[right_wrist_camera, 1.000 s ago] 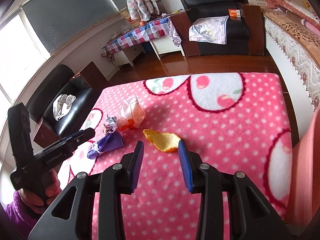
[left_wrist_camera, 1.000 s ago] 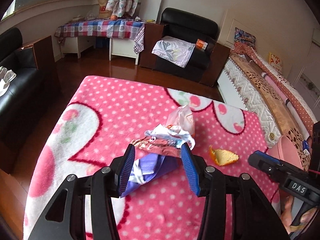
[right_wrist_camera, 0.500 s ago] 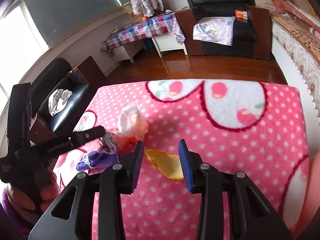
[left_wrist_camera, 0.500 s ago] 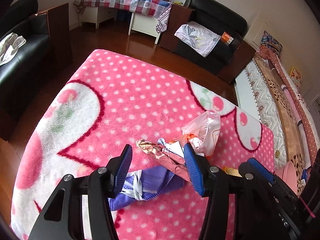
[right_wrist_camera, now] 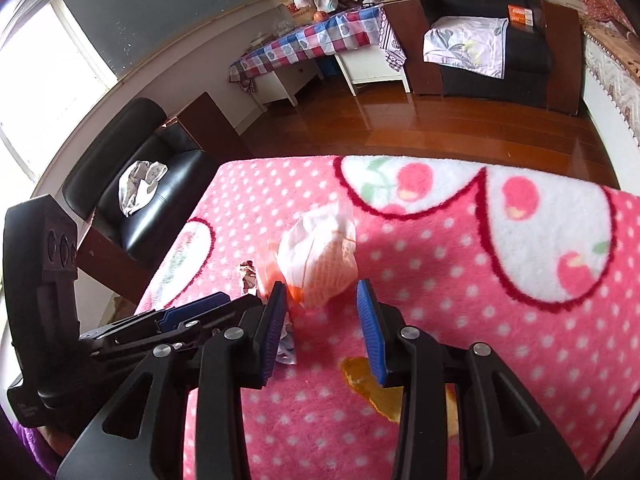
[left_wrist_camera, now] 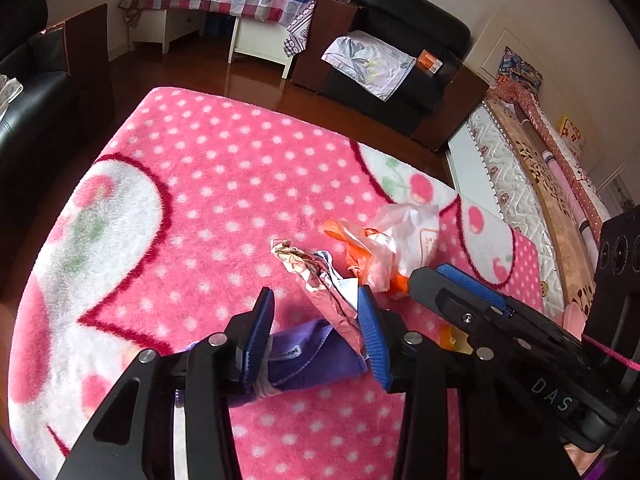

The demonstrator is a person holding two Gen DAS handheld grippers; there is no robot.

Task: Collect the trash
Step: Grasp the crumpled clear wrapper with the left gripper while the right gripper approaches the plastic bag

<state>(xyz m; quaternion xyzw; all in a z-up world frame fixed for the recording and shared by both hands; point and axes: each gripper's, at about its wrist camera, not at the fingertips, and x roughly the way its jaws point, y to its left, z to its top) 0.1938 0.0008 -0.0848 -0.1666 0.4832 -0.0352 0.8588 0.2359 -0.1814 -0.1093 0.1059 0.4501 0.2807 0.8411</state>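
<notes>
The trash lies in a loose cluster toward the right side of the pink polka-dot blanket (left_wrist_camera: 224, 184) that covers the bench. A purple wrapper (left_wrist_camera: 308, 360) sits between the blue pads of the left claw (left_wrist_camera: 316, 336), whose jaws are closing around it; whether the pads already press on it cannot be told. A crumpled foil wrapper (left_wrist_camera: 316, 276) leans against the inner face of that claw's right pad and reaches away from it toward the middle of the bench. Just beyond it sits a white and orange plastic bag (left_wrist_camera: 400, 240), bunched up.

From the right wrist view the same plastic bag (right_wrist_camera: 320, 260) stands just ahead of the right claw (right_wrist_camera: 322, 328), which hangs released, jaws partly apart with nothing pressed between them. A piece of orange peel (right_wrist_camera: 372, 384) lies on the blanket under that claw's right finger, partly hidden by it. The left claw (right_wrist_camera: 192, 312) reaches in from the left, close beside the right one.

Beyond the bench's far edge are a wooden floor (right_wrist_camera: 460, 120) and a black armchair (left_wrist_camera: 400, 52)
</notes>
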